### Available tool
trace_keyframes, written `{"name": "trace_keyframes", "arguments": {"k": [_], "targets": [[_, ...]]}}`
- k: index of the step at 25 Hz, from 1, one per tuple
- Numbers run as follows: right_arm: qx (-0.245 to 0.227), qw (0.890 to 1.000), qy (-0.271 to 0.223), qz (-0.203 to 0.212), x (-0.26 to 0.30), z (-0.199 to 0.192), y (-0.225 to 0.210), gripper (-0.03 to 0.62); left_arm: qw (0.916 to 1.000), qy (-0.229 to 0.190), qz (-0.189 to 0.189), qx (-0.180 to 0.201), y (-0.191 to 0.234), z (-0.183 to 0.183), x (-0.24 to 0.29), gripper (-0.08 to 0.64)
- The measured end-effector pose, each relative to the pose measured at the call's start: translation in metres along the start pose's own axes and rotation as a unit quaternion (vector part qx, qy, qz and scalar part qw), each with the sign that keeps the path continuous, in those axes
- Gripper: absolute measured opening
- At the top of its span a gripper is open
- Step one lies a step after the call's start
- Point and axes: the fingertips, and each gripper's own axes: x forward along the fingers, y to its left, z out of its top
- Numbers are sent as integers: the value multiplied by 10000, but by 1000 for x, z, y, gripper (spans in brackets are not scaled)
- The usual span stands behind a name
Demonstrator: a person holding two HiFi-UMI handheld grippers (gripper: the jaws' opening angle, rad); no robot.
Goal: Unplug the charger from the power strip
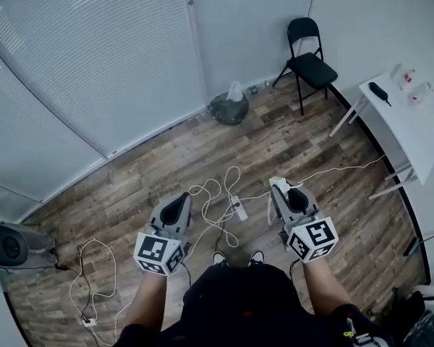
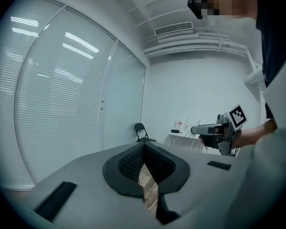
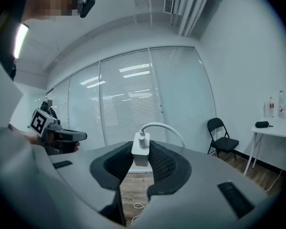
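Observation:
My right gripper (image 1: 281, 191) is held up at waist height, shut on a white charger (image 1: 278, 184). In the right gripper view the charger (image 3: 140, 148) sits squeezed between the dark pads (image 3: 163, 162), and its white cable (image 3: 161, 127) arcs off to the right. The white power strip (image 1: 239, 209) lies on the wooden floor below, between the two grippers, among loops of white cable (image 1: 210, 192). My left gripper (image 1: 179, 204) is raised at the left, its pads (image 2: 128, 162) meeting at the tips with nothing between them.
A black folding chair (image 1: 310, 55) stands by the far wall, with a white table (image 1: 409, 121) at the right. A dark bin (image 1: 229, 109) sits near the blinds. A second strip with cable (image 1: 90, 319) and a black device (image 1: 7, 245) lie at the left.

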Motion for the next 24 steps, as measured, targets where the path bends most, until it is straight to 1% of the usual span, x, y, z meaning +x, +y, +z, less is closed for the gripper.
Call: {"name": "trace_keyframes", "arguments": {"k": [5,8,13,18,24], "targets": [[-170,9996,-194,108,-20,31,10,109,9993,-318,157,-101,-7,34,-22,18],[-348,9988,-324,139,-24,50,15,109,9989,-458,95,-81,-10,44,-25,18],[-558,9971,-488,162,-35,75,14,109,9981,-611,-16,70,-19,63,-23,18],[-607,9968,-483,169,-44,79,8,109,9967,-799,-84,71,-35,74,-14,19],[-544,9974,-450,129,-51,73,8,109,9963,-830,-171,136,-47,75,-18,19]]}}
